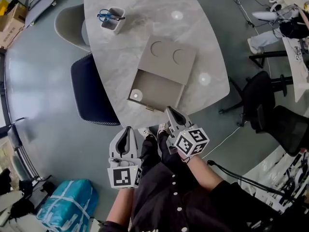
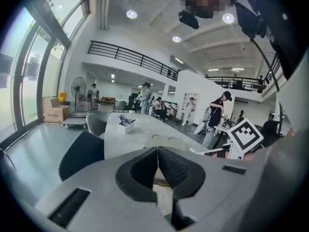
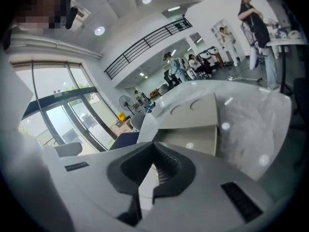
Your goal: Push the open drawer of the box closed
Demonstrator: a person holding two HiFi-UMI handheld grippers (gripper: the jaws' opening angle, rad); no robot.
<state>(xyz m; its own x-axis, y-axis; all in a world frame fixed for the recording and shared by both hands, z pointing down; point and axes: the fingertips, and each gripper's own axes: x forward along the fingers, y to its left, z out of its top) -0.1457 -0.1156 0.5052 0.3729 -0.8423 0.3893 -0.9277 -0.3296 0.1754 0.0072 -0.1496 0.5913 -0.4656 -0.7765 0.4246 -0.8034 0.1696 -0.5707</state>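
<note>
Waiting on the push: drawer [image 1: 154, 88] stands pulled well out of the box [image 1: 169, 57], toward the near edge of the table [image 1: 120, 37]. Right gripper [image 1: 169, 110], jaws together on nothing, sits just beside the drawer front; contact unclear. Left gripper [image 1: 128, 129], likewise closed and empty, hangs nearer, off the table. Judged: whole closing stroke remains.

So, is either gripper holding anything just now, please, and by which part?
Nothing is held. The left gripper and the right gripper both have their jaws shut together with nothing between them, and the open drawer is not gripped.
</note>
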